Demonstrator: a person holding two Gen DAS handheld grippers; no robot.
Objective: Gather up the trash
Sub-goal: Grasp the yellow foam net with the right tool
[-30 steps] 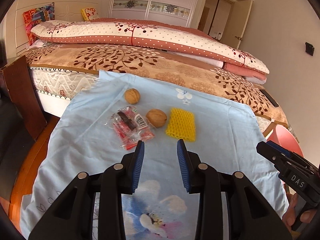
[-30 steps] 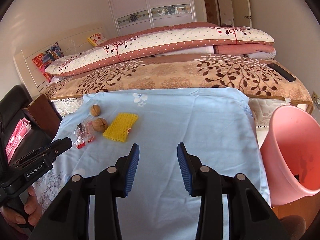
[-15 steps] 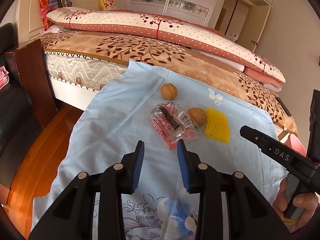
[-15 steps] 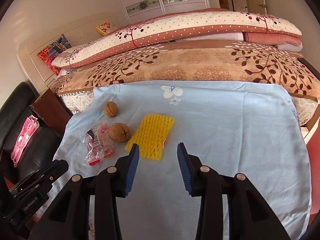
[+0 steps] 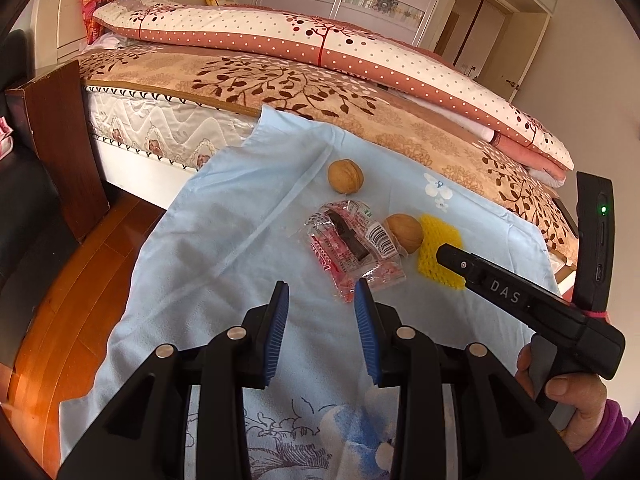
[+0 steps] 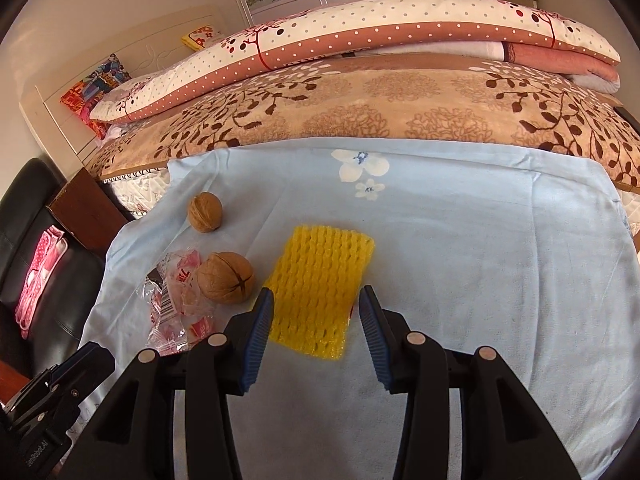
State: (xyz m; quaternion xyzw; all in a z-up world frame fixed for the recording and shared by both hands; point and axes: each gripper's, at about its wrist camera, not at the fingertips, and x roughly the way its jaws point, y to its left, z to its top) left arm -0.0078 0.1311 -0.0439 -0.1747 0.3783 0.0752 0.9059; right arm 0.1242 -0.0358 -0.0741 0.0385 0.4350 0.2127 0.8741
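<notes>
Left wrist view: my left gripper [image 5: 321, 295] is spread and empty, its right pad just short of the crinkled snack wrapper [image 5: 354, 246] at one o'clock on the blue cloth [image 5: 224, 216]; a walnut [image 5: 404, 229] touches the wrapper's far side.

Right wrist view: my right gripper [image 6: 316, 300] is opening, empty, the yellow foam net [image 6: 318, 288] lying at twelve o'clock between its pads. I judge this the approach; next, lower and pinch.

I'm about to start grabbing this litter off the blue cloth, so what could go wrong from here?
The right gripper, jaws opening, straddles the yellow foam net sleeve; it is flat and may drag the light blue cloth. The round brown walnut beside it touches the crinkled clear red wrapper, so either grab may roll it. The left gripper hangs empty.
</notes>
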